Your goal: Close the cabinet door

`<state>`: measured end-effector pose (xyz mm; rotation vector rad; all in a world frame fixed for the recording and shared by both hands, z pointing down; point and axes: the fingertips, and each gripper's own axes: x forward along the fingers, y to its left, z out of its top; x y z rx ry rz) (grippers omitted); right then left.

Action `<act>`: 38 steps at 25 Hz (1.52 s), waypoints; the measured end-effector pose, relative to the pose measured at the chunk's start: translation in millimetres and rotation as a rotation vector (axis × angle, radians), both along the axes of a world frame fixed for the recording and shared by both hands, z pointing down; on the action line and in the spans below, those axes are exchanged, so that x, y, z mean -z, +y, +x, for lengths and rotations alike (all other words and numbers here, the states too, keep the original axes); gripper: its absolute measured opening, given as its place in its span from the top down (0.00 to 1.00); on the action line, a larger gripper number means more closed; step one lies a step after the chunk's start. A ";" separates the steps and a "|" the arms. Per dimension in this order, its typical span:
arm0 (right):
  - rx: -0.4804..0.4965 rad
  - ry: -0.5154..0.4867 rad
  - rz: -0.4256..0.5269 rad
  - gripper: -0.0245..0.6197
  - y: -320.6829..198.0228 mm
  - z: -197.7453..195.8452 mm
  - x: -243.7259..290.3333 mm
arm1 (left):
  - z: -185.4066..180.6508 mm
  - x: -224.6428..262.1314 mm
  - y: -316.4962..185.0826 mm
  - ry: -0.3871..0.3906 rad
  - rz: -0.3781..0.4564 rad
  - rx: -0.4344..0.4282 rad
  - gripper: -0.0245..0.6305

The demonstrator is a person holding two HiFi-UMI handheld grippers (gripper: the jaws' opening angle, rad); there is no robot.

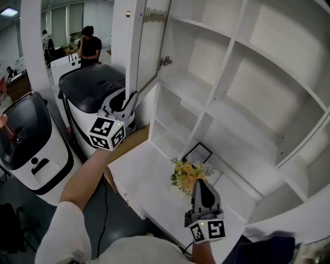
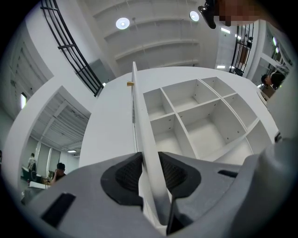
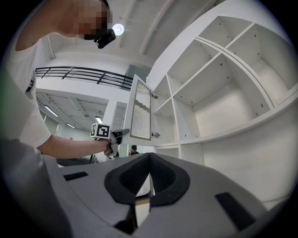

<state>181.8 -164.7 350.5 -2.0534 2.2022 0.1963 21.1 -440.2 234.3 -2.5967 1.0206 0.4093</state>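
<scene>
- The cabinet door (image 1: 149,46) stands swung out from the left side of the white cabinet (image 1: 232,77). It hangs on a hinge (image 1: 166,61) at its inner edge, with a small knob (image 1: 128,14) high on the free edge.
- It is a white frame around a ribbed panel, so it probably handles as light and stiff and swings freely. The panel looks like the fragile part, and the painted frame may be slick.
- The best hold is the frame at the free edge, far from the hinge, where a small push turns it easily. The ribbed panel should be left alone.
- The left gripper (image 1: 131,100) has that hold, with its claw clamped on the door's lower edge near the free corner. Its own view shows a pad pressed against each face of the edge.
- The right gripper (image 1: 202,188) hovers low over the white counter (image 1: 144,170), with its claw together and nothing in it.
- A bunch of flowers (image 1: 188,174) and a small picture frame (image 1: 198,153) sit just beyond it, clear of the door's swing.
- Two black-lidded appliances (image 1: 93,85) stand to the left, outside the cabinet.
</scene>
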 end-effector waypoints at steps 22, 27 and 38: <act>-0.067 -0.007 0.016 0.96 28.1 50.5 0.8 | 117.7 0.1 42.7 -0.003 0.029 -0.080 0.68; -0.088 -0.015 0.016 0.96 35.9 64.9 -2.0 | 141.4 -1.3 45.6 -0.030 0.030 -0.090 0.66; -0.125 -0.024 0.014 0.96 41.1 93.2 -7.3 | 182.1 -2.5 46.4 -0.052 0.035 -0.125 0.64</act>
